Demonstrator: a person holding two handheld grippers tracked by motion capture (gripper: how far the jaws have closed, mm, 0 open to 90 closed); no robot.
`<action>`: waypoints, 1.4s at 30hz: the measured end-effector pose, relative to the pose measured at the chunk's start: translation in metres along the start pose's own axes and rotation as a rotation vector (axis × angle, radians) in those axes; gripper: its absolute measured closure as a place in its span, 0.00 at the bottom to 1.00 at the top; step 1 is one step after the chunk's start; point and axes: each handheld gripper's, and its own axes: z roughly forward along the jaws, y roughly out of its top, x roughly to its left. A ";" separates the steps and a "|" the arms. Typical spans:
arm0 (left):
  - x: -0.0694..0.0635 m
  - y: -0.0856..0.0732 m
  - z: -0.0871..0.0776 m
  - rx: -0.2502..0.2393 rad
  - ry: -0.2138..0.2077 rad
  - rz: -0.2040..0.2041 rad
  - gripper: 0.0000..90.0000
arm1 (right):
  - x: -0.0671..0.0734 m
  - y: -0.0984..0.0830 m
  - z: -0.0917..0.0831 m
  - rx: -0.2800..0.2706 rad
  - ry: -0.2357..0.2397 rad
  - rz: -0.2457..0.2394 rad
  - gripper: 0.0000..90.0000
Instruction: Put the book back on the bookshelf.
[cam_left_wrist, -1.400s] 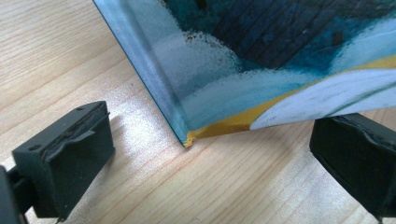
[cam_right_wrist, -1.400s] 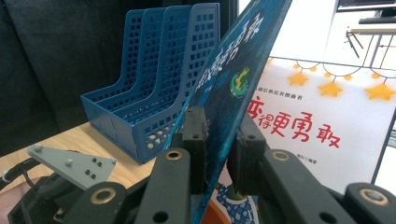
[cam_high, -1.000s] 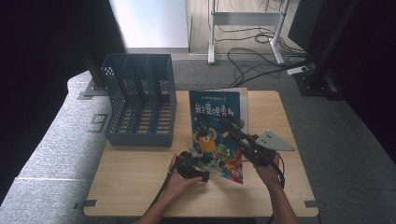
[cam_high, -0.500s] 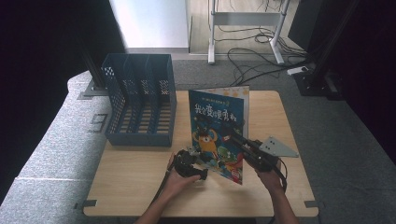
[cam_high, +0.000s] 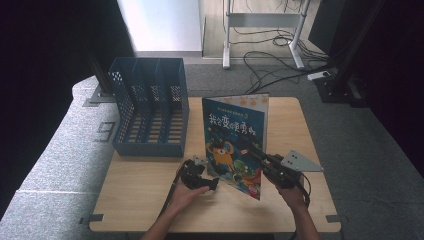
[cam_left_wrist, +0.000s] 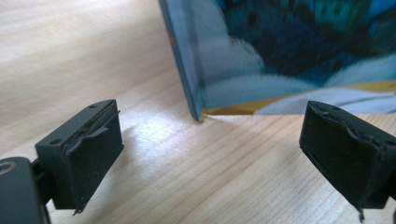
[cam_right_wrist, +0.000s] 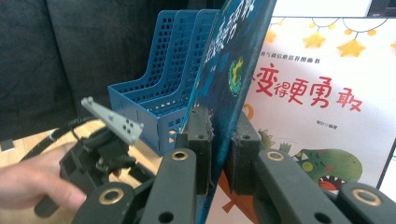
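Picture book (cam_high: 234, 142) stands up on its bottom edge near the middle of the desk (cam_high: 145, 200), just right of the blue file rack (cam_high: 148, 112). Right tool (cam_high: 260, 156) squeezes tight on the book's right edge. Left tool (cam_high: 206, 181) sits low by the book's bottom left corner; its jaws stay wide but have just been closing a little, touching nothing.

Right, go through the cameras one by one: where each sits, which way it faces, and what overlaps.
High view: above the person's side, facing forward and down on the table; both forearms, left claw, right claw.
Left gripper view: on the left claw, jaws open, facing the picture book's bottom corner.
Right gripper view: on the right claw, shut on the picture book, facing the blue file rack.
Shared: the book, in all three.
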 end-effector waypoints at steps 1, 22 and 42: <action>0.001 0.001 -0.002 -0.009 -0.001 -0.005 0.07 | 0.000 0.000 0.000 0.004 0.002 -0.001 0.90; 0.010 0.006 -0.025 -0.217 -0.021 -0.012 0.15 | 0.005 -0.009 -0.020 0.057 0.043 -0.021 0.91; 0.008 0.020 -0.050 -0.348 -0.110 0.009 0.19 | -0.001 -0.024 -0.036 0.102 0.024 -0.009 0.89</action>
